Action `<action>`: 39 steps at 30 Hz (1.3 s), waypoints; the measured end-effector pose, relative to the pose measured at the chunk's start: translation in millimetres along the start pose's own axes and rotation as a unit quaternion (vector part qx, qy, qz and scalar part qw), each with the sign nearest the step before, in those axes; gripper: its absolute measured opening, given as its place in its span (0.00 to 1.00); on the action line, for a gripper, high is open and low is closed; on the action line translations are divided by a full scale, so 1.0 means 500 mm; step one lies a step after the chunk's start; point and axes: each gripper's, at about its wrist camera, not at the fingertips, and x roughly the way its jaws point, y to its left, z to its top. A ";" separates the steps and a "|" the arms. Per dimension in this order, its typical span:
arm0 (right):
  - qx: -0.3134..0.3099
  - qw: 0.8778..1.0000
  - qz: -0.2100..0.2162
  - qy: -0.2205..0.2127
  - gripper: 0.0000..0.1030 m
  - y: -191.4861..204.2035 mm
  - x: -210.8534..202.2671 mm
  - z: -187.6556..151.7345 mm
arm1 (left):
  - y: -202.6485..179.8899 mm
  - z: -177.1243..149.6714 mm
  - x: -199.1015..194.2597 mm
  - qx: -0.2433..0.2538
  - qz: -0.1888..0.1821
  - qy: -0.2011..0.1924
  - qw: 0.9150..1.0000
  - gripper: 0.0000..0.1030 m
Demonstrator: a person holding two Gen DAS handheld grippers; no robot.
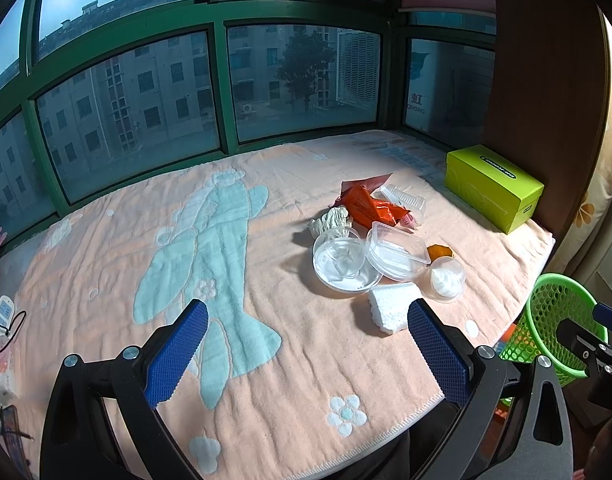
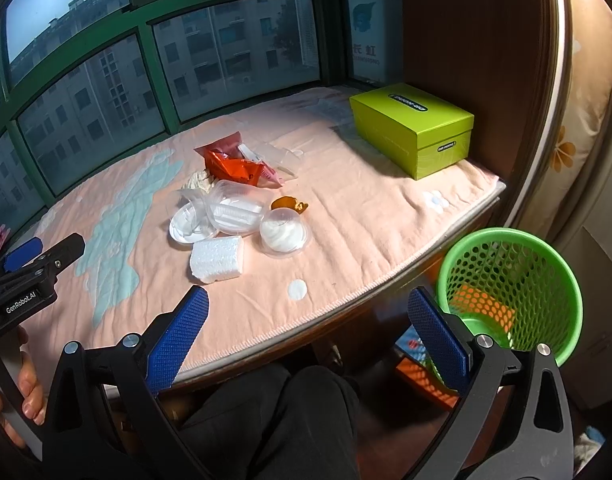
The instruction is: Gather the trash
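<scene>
we find both grippers spread and empty. the foam block (image 2: 217, 258) lies on the towel (image 2: 346, 216), nearest piece of the trash pile, ahead-left of the right gripper (image 2: 306, 336) and ahead-right of the left gripper (image 1: 308, 354); basket (image 2: 510, 292) sits right.

A green-framed bay window (image 1: 210, 92) curves behind the bench (image 1: 266, 360) — grey apartment blocks and blue sky outside. A peach towel with pale blue shapes covers the top. A dark wood panel (image 1: 546, 100) stands at right, beside a floral curtain (image 2: 566, 152).
</scene>
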 end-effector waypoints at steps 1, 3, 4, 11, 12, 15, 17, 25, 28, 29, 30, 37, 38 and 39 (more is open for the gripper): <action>0.000 1.000 -0.001 0.000 0.96 0.000 0.001 0.002 | 0.000 0.000 0.001 0.000 0.000 0.000 1.000 0.94; 0.001 1.000 0.000 0.001 0.96 0.000 0.002 0.001 | 0.000 0.000 0.000 0.000 0.000 0.000 1.000 0.94; 0.002 1.000 0.000 0.001 0.96 0.000 0.002 0.001 | 0.000 0.000 0.000 0.000 0.000 0.000 1.000 0.94; 0.002 1.000 0.000 0.003 0.96 0.000 0.003 0.002 | 0.001 0.001 0.004 -0.001 0.002 0.000 1.000 0.94; 0.002 1.000 0.000 0.004 0.96 0.001 0.002 0.001 | 0.002 0.001 0.005 -0.001 0.002 0.000 1.000 0.94; 0.002 1.000 0.001 0.004 0.96 0.000 0.003 0.001 | 0.003 0.001 0.007 -0.002 0.003 0.001 1.000 0.94; 0.003 1.000 0.002 0.004 0.96 0.000 0.003 0.001 | 0.004 0.002 0.007 -0.002 0.004 0.000 1.000 0.94; 0.002 1.000 0.000 0.007 0.96 0.000 0.006 0.002 | 0.008 0.005 0.010 -0.002 0.003 0.002 1.000 0.94; 0.002 1.000 0.001 0.007 0.96 0.000 0.008 0.002 | 0.006 0.007 0.012 0.001 0.004 0.002 1.000 0.94; 0.002 1.000 0.001 0.008 0.96 0.000 0.009 0.002 | 0.004 0.009 0.014 0.001 0.004 0.003 1.000 0.94; 0.002 1.000 0.001 0.008 0.96 0.000 0.010 0.002 | 0.005 0.011 0.016 0.002 0.004 0.003 1.000 0.94; 0.000 1.000 0.003 0.016 0.95 0.001 0.035 0.017 | 0.001 0.034 0.038 0.001 0.004 0.009 1.000 0.94; -0.001 1.000 0.005 0.017 0.95 0.002 0.040 0.021 | 0.000 0.035 0.041 0.002 0.004 0.009 1.000 0.94; -0.002 1.000 0.005 0.019 0.95 0.003 0.044 0.023 | -0.001 0.038 0.044 0.002 0.004 0.011 1.000 0.94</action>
